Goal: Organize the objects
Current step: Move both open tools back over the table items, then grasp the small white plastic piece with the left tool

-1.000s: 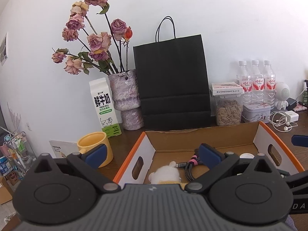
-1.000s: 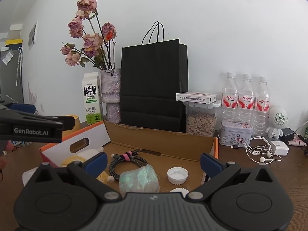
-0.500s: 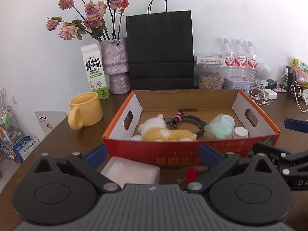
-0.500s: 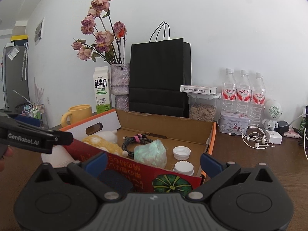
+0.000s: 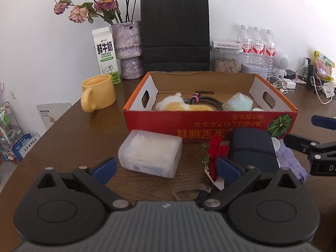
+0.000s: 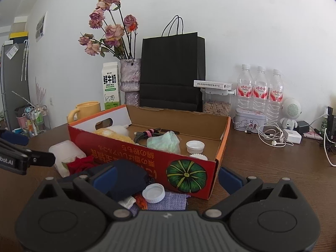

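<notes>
Inside the cardboard box (image 5: pixel 210 124) already lie a plush toy (image 5: pixel 178 105), a coiled cable (image 5: pixel 205 100), a green bag (image 5: pixel 237 104) and caps (image 6: pixel 195 147). On the surface before it wait a clear plastic case (image 5: pixel 150 153), dark pouch (image 5: pixel 251 149), red flower (image 5: pixel 216 151) and white cap (image 6: pixel 153 193). Left tool (image 5: pixel 166 169) and right tool (image 6: pixel 168 176) both gape wide, empty.

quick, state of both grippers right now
left gripper: open, holding nothing
right gripper: open, holding nothing

Two low wrist views, near, facing the shared red box (image 5: pixel 210 124) (image 6: pixel 147 159).
</notes>
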{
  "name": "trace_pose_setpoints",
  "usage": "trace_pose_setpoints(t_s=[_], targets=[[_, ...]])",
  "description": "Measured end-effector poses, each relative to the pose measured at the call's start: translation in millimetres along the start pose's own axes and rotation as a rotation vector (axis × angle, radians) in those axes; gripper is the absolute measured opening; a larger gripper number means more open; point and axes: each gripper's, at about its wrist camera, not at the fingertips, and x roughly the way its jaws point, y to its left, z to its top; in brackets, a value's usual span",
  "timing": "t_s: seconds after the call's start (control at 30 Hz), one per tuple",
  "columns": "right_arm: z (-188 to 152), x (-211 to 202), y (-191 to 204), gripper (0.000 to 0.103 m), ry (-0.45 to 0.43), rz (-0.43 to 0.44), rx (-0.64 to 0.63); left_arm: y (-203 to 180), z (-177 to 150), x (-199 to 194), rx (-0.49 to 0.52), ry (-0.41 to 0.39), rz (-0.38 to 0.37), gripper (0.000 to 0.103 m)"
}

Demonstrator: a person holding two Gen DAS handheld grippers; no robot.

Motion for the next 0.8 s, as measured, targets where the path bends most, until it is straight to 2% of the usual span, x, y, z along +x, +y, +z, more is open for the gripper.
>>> trace_pose_setpoints(t_s=[0.2, 0.3, 0.37, 0.5, 0.6, 0.67, 0.7, 0.73, 0.8], targets=[[-9, -10, 0, 0.103, 0.023, -0.022, 0.008, -3, -29, -1, 0.020, 0.080, -0.052, 0.103], [-14, -15, 1, 0.103, 0.031, -0.028, 0.012, -13, -38, -2, 0.060, 0.083, -0.062, 0.097], [-16, -18, 1, 0.103, 0.030, -0.032, 0.012, -17, -39, -2, 0.064, 0.079, -0.072, 0.084], [-20, -23, -1, 0.103, 0.035, -0.040, 0.031, -23, -41, 1, 0.069, 0.062, -0.091, 0.069], [-23, -26, -5, 0.103, 0.033, -0.049, 0.051, -28, -43, 2, 0.082, 0.049, -0.111, 0.053], [-25, -29, -7, 0.103, 0.026, -0.059, 0.063, -31, -45, 6, 0.093, 0.049, -0.122, 0.037], [-26, -30, -8, 0.103, 0.023, -0.064, 0.069, -32, -46, 6, 0.096, 0.042, -0.127, 0.034], [-27, -31, -9, 0.103, 0.019, -0.069, 0.074, -33, -46, 6, 0.103, 0.038, -0.124, 0.024], [-29, -33, -12, 0.103, 0.013, -0.080, 0.086, -31, -47, 4, 0.096, 0.021, -0.139, 0.024]])
